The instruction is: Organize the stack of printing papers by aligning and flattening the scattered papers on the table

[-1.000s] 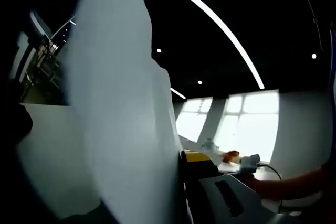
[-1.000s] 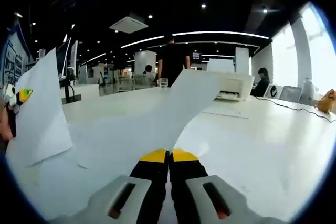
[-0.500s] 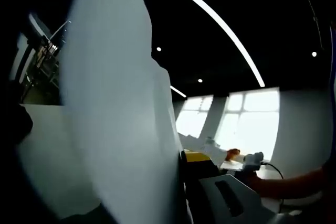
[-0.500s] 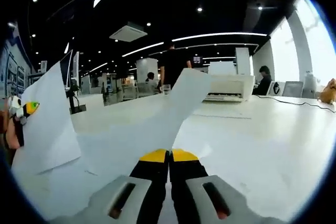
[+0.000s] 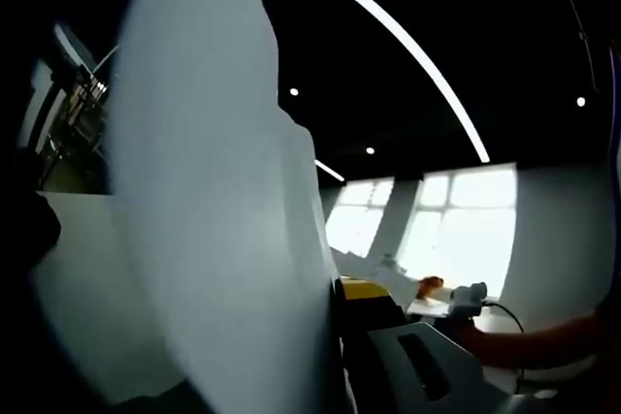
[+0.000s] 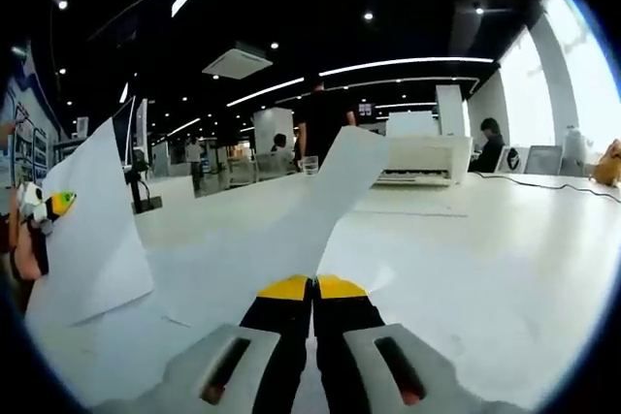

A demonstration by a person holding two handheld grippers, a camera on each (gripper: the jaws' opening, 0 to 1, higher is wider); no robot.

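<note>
Wide white tabletop [image 6: 505, 259], open space toward its far edge where a printer [image 6: 427, 157] sits. Papers [image 6: 243, 259] lift off the tabletop, curling; right gripper [image 6: 312, 288] clamps them, left gripper [image 6: 41, 208] pinches the other side.

Large open office with a dark ceiling, long light strips [image 6: 408, 63] and spotlights. Bright windows [image 6: 582, 94] on the right, a white printer [image 6: 427, 157] on a long white table [image 6: 505, 239].
</note>
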